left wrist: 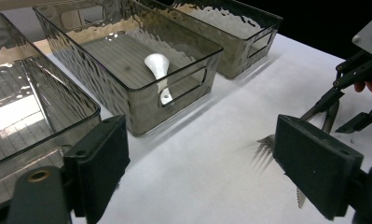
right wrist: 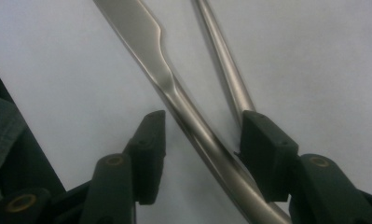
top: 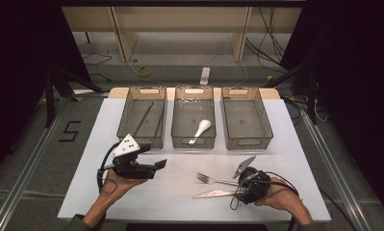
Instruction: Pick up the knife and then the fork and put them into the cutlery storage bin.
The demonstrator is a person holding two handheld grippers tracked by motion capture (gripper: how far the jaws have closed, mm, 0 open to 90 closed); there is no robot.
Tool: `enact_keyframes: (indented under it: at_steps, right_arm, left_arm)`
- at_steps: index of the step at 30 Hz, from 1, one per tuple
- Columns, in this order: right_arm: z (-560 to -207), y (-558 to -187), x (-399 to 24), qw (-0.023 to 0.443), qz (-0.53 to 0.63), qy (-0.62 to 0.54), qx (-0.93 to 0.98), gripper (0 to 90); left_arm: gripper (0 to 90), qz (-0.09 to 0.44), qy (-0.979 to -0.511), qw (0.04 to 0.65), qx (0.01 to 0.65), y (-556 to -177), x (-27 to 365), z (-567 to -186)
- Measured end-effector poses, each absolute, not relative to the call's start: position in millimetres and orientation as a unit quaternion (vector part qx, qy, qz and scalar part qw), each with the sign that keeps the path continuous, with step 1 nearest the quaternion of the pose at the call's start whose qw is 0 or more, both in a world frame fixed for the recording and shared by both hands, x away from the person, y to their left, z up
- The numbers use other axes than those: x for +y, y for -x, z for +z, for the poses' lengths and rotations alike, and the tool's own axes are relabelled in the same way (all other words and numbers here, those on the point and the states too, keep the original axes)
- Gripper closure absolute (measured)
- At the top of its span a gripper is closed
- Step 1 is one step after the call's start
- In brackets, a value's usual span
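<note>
Right gripper [right wrist: 200,135]: jaws parted around the silver steel table knife [right wrist: 174,88], not clamped.
Silver steel fork [top: 211,180]: laid just beside knife.
Left gripper [left wrist: 202,158]: jaws held apart, empty.

left gripper [top: 153,166]: black body, white three-cornered plate with dark dots, black cable | right gripper [top: 237,185]: black, grey plate, brass-coloured screws | sleeves: dark grey-green cuffs
</note>
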State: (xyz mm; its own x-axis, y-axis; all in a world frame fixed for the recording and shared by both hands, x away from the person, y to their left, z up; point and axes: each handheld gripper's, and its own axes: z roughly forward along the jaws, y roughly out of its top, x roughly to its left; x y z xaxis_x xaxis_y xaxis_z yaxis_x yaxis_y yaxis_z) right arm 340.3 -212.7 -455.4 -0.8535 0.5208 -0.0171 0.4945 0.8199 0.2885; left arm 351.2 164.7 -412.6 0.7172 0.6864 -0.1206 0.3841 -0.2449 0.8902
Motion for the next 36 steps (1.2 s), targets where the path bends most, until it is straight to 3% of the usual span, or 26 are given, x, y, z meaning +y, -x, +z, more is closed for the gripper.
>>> enact_keyframes:
  at_steps: [16, 22, 36]
  right_arm:
    - [-455.6, -339.8, -201.6, 0.049, 0.091, -0.239, 0.966, 64.6]
    - [-455.2, -335.6, -196.9, 0.049, 0.082, -0.217, 0.971, 75.0]
    - [-454.7, -334.0, -193.5, 0.05, 0.075, -0.189, 0.978, 80.0]
  left_arm:
    - [17.8, 0.148, -0.777, 0.507, 0.343, -351.3, 164.6, -412.7]
    - [17.8, 0.148, -0.778, 0.506, 0.343, -351.6, 164.4, -413.2]
    - [17.8, 0.148, -0.778, 0.506, 0.342, -351.7, 164.1, -413.1]
